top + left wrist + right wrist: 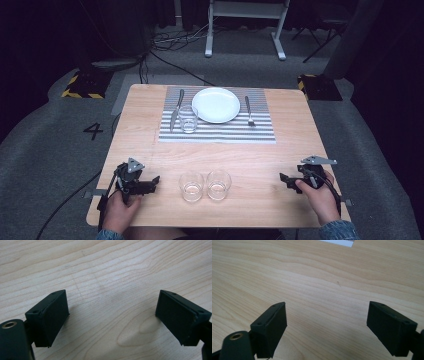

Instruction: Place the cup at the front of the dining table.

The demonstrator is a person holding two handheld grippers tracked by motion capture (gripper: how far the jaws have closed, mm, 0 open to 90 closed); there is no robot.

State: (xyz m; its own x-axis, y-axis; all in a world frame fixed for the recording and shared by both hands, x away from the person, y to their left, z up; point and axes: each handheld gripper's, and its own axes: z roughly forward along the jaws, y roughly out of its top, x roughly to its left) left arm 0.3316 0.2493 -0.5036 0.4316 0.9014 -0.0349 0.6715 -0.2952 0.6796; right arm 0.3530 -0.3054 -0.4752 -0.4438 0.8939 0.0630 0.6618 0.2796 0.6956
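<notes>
We are holding both tools low over the near edge of the table (150, 150), one toward each near corner. Between them two empty glasses are standing upright, side by side: the left glass (191, 186) and the right glass (218, 184), close together, though we cannot tell if they are touching. These are what we are likely reaching for.

The left gripper (153, 183) is pointing inward toward the left glass, its jaws standing wide apart with only bare wood between them in the left gripper view (112, 315). The right gripper (284, 179) is pointing inward too, well apart from the right glass, jaws likewise spread and holding nothing (327, 322).

We are judging the glasses to be light, stiff, smooth-walled and breakable — slippery under hard pads, so a squeeze across the middle of the wall, below the rim, looks safest. Too much force could crack one; too little could let it slide.

Across the table, toward the far edge, a striped mat (220, 131) is carrying a plate (216, 104), a knife (176, 111), a fork (248, 111) and a third glass (188, 119).
</notes>
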